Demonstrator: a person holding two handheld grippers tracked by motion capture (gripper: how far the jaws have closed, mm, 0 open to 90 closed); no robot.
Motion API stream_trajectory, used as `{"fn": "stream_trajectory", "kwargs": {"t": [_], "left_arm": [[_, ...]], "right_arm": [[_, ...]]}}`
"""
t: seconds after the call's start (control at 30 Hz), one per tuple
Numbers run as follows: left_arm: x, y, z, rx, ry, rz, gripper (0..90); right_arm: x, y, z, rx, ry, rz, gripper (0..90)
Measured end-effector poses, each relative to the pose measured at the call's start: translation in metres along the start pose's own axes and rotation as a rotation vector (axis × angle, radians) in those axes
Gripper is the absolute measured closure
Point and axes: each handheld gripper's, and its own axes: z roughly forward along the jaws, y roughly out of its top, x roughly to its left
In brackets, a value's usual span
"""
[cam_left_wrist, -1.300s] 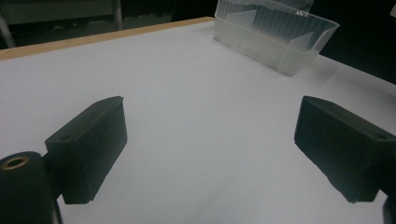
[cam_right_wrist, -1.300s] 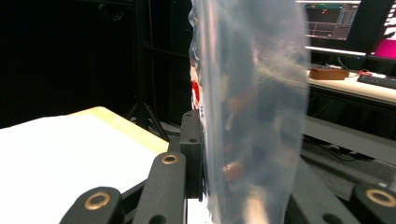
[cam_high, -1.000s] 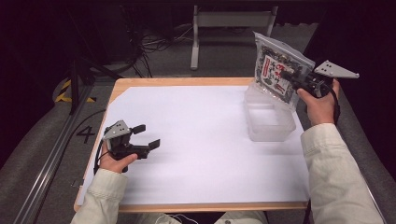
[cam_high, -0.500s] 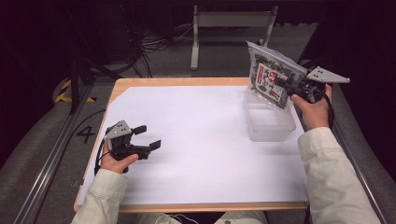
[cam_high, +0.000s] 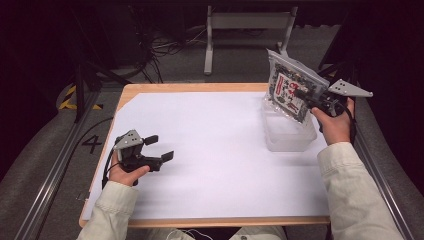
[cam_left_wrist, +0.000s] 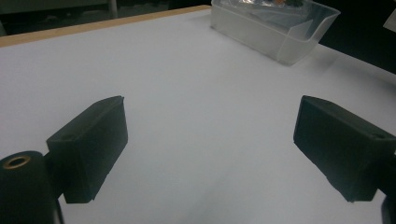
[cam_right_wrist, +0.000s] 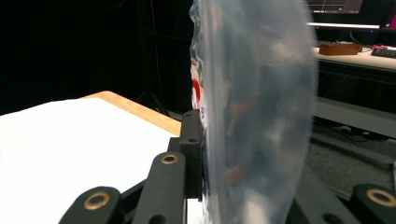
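A clear plastic bag (cam_high: 289, 90) with red and white printed contents hangs tilted over the clear plastic tub (cam_high: 287, 134) at the table's right. My right gripper (cam_high: 300, 94) is shut on the bag's edge. In the right gripper view the bag (cam_right_wrist: 252, 116) stands edge-on, pinched against the left jaw. My left gripper (cam_high: 159, 148) rests low over the white table at the left, open, nothing between its fingers (cam_left_wrist: 93, 144).
White sheet (cam_high: 210, 150) covers the wooden table (cam_high: 200, 221). The tub (cam_left_wrist: 275, 28) lies across the table from the left gripper, with something clear inside it. A metal stand (cam_high: 247, 25) and cables lie on the floor beyond the table.
My right hand has lowered the bag toward the tub and tilted it further to the left. The left gripper has stayed where it was.
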Motion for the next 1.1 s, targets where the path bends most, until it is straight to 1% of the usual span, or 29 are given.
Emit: {"fn": "stream_trajectory", "kwargs": {"t": [0.07, 0.1, 0.27, 0.37, 0.4, 0.47, 0.6, 0.67, 0.8, 0.9, 0.97, 1.03, 1.1], "left_arm": [[-0.001, 0.0, 0.0, 0.002, 0.001, -0.006, 10.7], [-0.001, 0.0, 0.0, 0.004, -0.001, -0.002, 10.7], [0.0, 0.0, -0.001, 0.001, 0.004, -0.007, 10.7], [0.0, 0.0, -0.001, 0.002, 0.004, -0.006, 10.7], [0.0, 0.0, -0.001, 0.002, 0.004, -0.006, 10.7], [0.0, 0.0, -0.001, 0.0, 0.003, -0.005, 10.7], [0.001, 0.0, -0.002, -0.001, 0.007, -0.006, 10.7], [0.001, 0.0, -0.002, 0.001, 0.007, -0.006, 10.7], [0.0, 0.0, -0.002, 0.0, 0.007, -0.002, 10.7], [0.0, 0.0, -0.002, -0.001, 0.006, -0.008, 10.7], [0.0, 0.0, -0.002, -0.001, 0.007, -0.006, 10.7], [0.0, 0.0, -0.002, 0.001, 0.007, -0.002, 10.7], [0.0, 0.0, -0.002, 0.0, 0.006, -0.008, 10.7]], "right_arm": [[0.0, -0.004, 0.0, 0.007, 0.002, 0.011, 75.2], [0.0, -0.006, 0.0, 0.011, -0.002, 0.014, 75.2], [-0.002, -0.014, -0.002, -0.009, -0.017, 0.036, 75.2], [-0.003, -0.018, -0.002, -0.006, -0.024, 0.043, 75.2], [-0.003, -0.018, -0.002, -0.006, -0.024, 0.043, 75.2], [-0.003, -0.023, 0.0, 0.019, -0.026, 0.045, 75.1], [-0.001, -0.029, 0.001, 0.011, -0.019, 0.055, 75.2], [-0.001, -0.03, 0.0, 0.012, -0.015, 0.057, 75.1], [0.0, -0.029, 0.001, 0.055, 0.003, 0.067, 74.4], [0.002, -0.03, 0.001, 0.079, 0.001, 0.086, 73.9], [0.002, -0.03, 0.0, 0.09, -0.005, 0.095, 73.8], [0.001, -0.031, -0.001, 0.091, -0.011, 0.116, 73.8], [0.0, -0.033, -0.001, 0.091, -0.012, 0.126, 73.7]]}}
